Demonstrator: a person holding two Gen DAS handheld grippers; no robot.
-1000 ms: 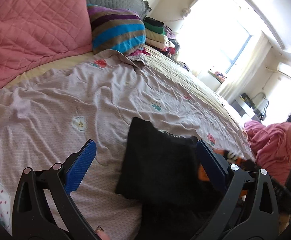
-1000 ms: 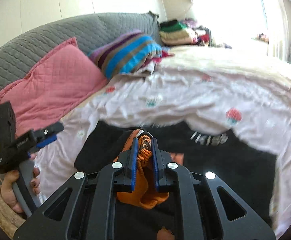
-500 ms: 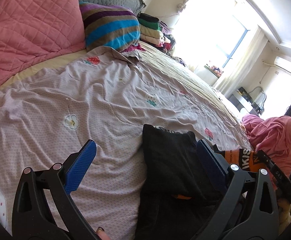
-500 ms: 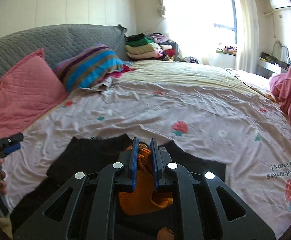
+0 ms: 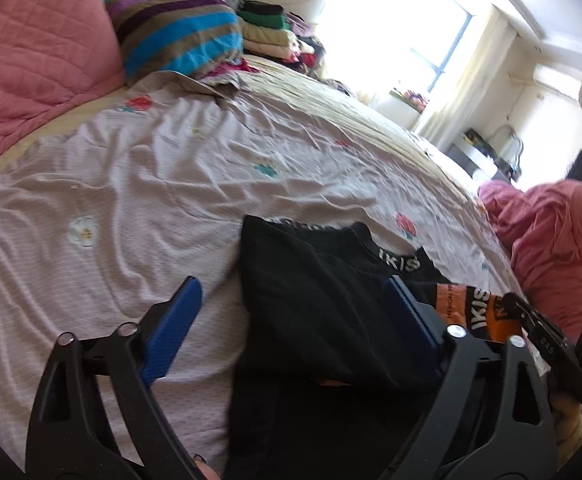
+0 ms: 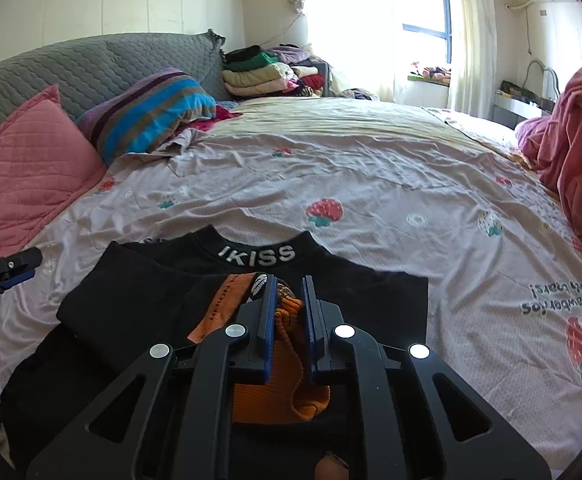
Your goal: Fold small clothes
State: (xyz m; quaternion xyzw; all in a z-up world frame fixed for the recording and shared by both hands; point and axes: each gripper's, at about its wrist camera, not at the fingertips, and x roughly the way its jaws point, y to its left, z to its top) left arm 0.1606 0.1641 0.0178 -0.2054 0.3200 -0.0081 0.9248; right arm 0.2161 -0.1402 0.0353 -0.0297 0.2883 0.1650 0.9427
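A small black garment point(image 6: 139, 300) with a white "IKISS" collar point(image 6: 256, 253) and orange trim lies on the bed, its left side folded inward. My right gripper point(image 6: 289, 286) is shut on the orange cuff point(image 6: 287, 312) over the garment's middle. In the left wrist view the same black garment point(image 5: 311, 300) lies between the fingers of my left gripper point(image 5: 291, 300), which is open and empty above its folded left part. The right gripper's body point(image 5: 547, 340) shows at that view's right edge.
The bed sheet point(image 6: 371, 184) is pinkish with strawberry prints. A pink pillow point(image 6: 23, 168) and a striped pillow point(image 6: 151, 112) lie at the head. Folded clothes point(image 6: 259, 72) are stacked behind. A pink blanket heap point(image 6: 579, 140) sits at the right.
My right gripper has carried the orange cuff rightward across the garment and the collar lettering has come into view. My left gripper stays open, shifted slightly.
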